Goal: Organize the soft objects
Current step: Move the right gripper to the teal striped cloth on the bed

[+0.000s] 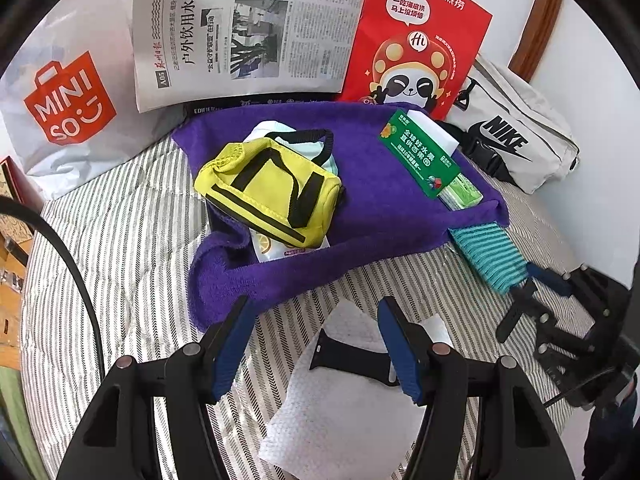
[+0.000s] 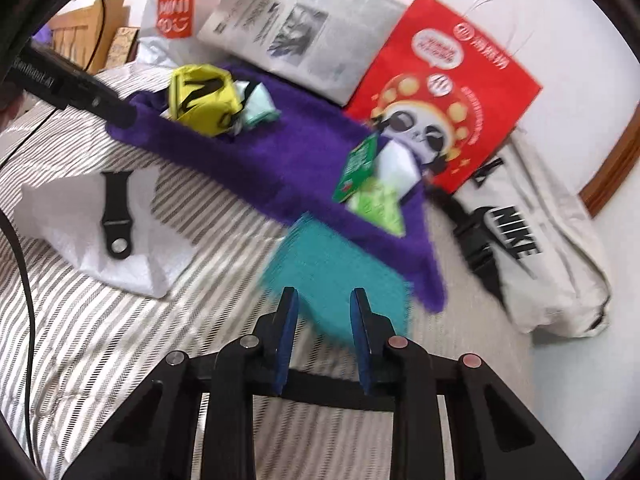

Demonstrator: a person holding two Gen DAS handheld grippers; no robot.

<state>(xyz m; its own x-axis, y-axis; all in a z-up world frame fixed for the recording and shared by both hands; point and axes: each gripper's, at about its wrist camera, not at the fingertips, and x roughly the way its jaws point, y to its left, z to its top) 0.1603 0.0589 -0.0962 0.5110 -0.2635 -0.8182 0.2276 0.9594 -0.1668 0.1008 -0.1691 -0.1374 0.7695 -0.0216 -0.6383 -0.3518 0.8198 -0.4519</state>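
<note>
A purple towel [image 1: 360,208] lies on the striped bed, with a yellow pouch [image 1: 268,192], a green tissue pack [image 1: 424,152] and a lemon wipes pack [image 1: 272,250] on it. A teal ribbed cloth [image 1: 486,254] pokes out at its right edge. My left gripper [image 1: 314,316] is open over a white paper towel [image 1: 344,408] that carries a black watch strap [image 1: 344,354]. My right gripper [image 2: 324,296] is open, its fingers at the near edge of the teal cloth [image 2: 336,276], blurred. The towel [image 2: 260,160], pouch [image 2: 200,96] and strap [image 2: 114,216] also show there.
A Miniso bag [image 1: 68,104], a newspaper [image 1: 248,32] and a red panda bag [image 1: 416,40] lean on the wall behind. A white Nike bag [image 1: 516,140] lies at the right. A wooden frame [image 2: 612,168] runs along the wall. A cable [image 1: 80,280] crosses at left.
</note>
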